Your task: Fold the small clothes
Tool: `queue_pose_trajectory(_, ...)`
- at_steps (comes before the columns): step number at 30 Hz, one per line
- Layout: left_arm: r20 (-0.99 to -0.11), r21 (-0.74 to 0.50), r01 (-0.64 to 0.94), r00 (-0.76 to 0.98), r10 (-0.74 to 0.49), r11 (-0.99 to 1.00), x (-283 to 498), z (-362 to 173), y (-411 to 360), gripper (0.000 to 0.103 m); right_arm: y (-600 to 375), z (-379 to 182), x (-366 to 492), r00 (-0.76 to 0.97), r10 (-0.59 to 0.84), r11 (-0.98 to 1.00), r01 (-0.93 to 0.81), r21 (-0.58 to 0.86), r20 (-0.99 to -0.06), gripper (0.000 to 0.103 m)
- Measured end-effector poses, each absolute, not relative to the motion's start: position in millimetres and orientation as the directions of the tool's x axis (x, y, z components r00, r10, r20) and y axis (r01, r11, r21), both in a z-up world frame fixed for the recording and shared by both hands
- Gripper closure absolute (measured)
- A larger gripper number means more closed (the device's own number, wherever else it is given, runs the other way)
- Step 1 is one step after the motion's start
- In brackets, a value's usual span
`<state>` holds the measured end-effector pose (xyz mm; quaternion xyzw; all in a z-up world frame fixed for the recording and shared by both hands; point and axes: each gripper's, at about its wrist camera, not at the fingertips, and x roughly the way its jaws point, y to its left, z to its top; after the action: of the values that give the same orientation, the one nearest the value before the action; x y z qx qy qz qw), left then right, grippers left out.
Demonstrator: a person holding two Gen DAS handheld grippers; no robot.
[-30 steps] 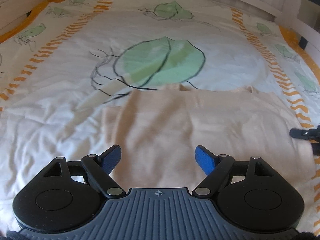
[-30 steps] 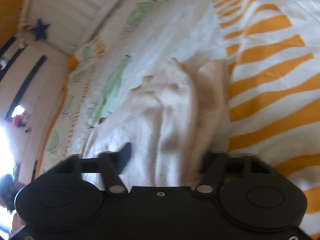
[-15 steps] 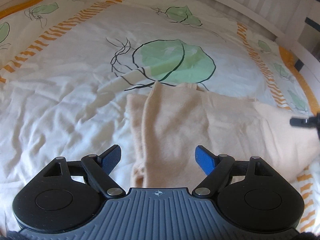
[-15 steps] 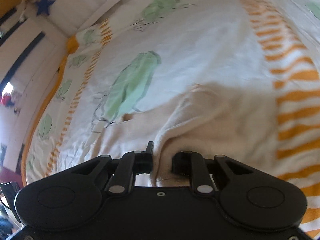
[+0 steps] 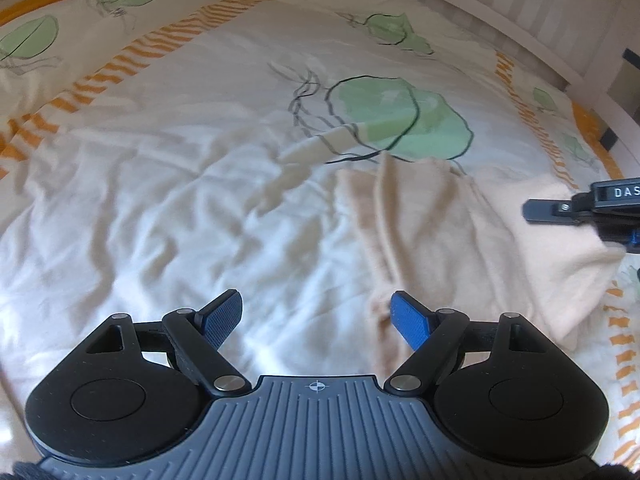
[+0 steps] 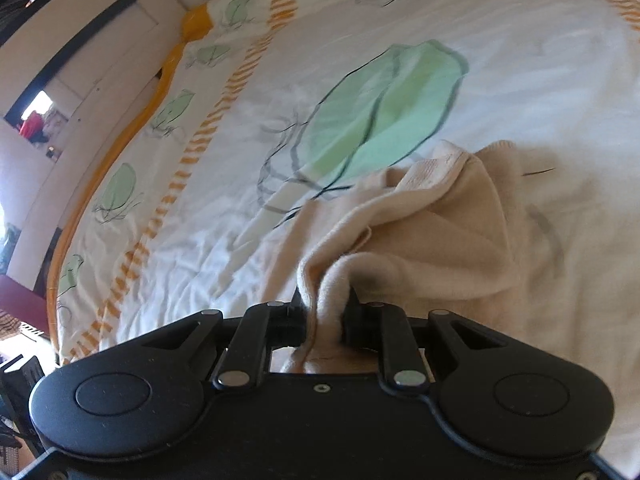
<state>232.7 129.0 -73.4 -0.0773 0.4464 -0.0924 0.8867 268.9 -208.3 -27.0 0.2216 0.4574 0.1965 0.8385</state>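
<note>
A small cream knit garment (image 5: 452,236) lies on the bed, right of centre in the left wrist view. My left gripper (image 5: 318,316) is open and empty, low over the sheet at the garment's left edge; its right blue fingertip (image 5: 408,318) touches the cloth. My right gripper (image 6: 326,304) is shut on a bunched edge of the garment (image 6: 420,240) and lifts it, so the cloth drapes away in folds. The right gripper also shows in the left wrist view (image 5: 584,206), over the garment's right side.
The bed is covered by a white quilt (image 5: 160,220) with green leaf prints (image 5: 404,116) and orange striped borders (image 5: 132,60). A white slatted bed frame (image 5: 520,4) runs along the far side. A wall and dark door frame (image 6: 60,60) stand left of the bed.
My right gripper has closed on the garment's edge and lifted it leftwards across the bed. My left gripper, still open, has shifted left off the garment to its left edge.
</note>
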Motion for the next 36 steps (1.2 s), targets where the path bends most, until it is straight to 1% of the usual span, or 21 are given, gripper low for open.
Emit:
queue_pose_trajectory(7, -0.785, -0.241, 0.056, 0.576, -0.229, 0.969, 228, -80, 154, 0.022, -165, -32, 271, 0.487, 0.510, 0.850, -0.158, 0.503, -0.709, 0.077)
queue_pose_trajectory(10, -0.788, -0.255, 0.041, 0.570, -0.233, 0.966, 228, -83, 159, 0.022, -144, -35, 270, 0.481, 0.466, 0.882, -0.185, 0.433, -0.743, 0.076)
queue_pose_trajectory(11, -0.790, -0.258, 0.037, 0.567, -0.234, 0.965, 229, -84, 160, 0.022, -136, -36, 270, 0.475, 0.442, 0.897, -0.202, 0.394, -0.761, 0.073)
queue_pose_trajectory(13, -0.793, -0.264, 0.035, 0.561, -0.237, 0.964, 229, -85, 161, 0.022, -124, -40, 269, 0.464, 0.438, 0.899, -0.232, 0.372, -0.770, 0.058)
queue_pose_trajectory(15, -0.794, -0.266, 0.038, 0.558, -0.242, 0.963, 230, -85, 161, 0.022, -121, -40, 267, 0.451, 0.516, 0.856, -0.277, 0.436, -0.728, 0.055)
queue_pose_trajectory(17, -0.794, -0.263, 0.044, 0.557, -0.242, 0.964, 230, -84, 160, 0.022, -122, -33, 262, 0.447, 0.593, 0.805, -0.325, 0.496, -0.670, 0.055)
queue_pose_trajectory(20, -0.797, -0.252, 0.056, 0.554, -0.241, 0.966, 232, -82, 156, 0.022, -132, -14, 254, 0.496, 0.614, 0.789, -0.352, 0.504, -0.614, 0.055)
queue_pose_trajectory(21, -0.798, -0.250, 0.061, 0.553, -0.241, 0.966, 233, -81, 155, 0.022, -138, -9, 252, 0.514, 0.613, 0.789, -0.349, 0.506, -0.601, 0.052)
queue_pose_trajectory(22, -0.796, -0.247, 0.066, 0.555, -0.241, 0.967, 234, -79, 154, 0.022, -147, -5, 249, 0.537, 0.603, 0.795, -0.342, 0.502, -0.590, 0.045)
queue_pose_trajectory(24, -0.791, -0.243, 0.075, 0.562, -0.242, 0.967, 236, -74, 152, 0.022, -160, 0, 242, 0.580, 0.561, 0.825, -0.330, 0.459, -0.591, 0.038)
queue_pose_trajectory(27, -0.781, -0.241, 0.093, 0.573, -0.250, 0.966, 244, -66, 146, 0.022, -172, -2, 223, 0.619, 0.484, 0.875, -0.322, 0.363, -0.618, 0.038)
queue_pose_trajectory(30, -0.775, -0.248, 0.102, 0.576, -0.261, 0.963, 255, -58, 139, 0.022, -171, -12, 196, 0.633, 0.437, 0.897, -0.363, 0.254, -0.639, 0.035)
queue_pose_trajectory(35, -0.760, -0.279, 0.123, 0.578, -0.297, 0.952, 273, -42, 123, 0.022, -147, -25, 155, 0.637, 0.437, 0.870, -0.478, 0.120, -0.635, 0.028)
queue_pose_trajectory(36, -0.759, -0.284, 0.126, 0.576, -0.303, 0.951, 276, -40, 120, 0.022, -138, -28, 149, 0.645, 0.431, 0.863, -0.499, 0.079, -0.631, 0.025)
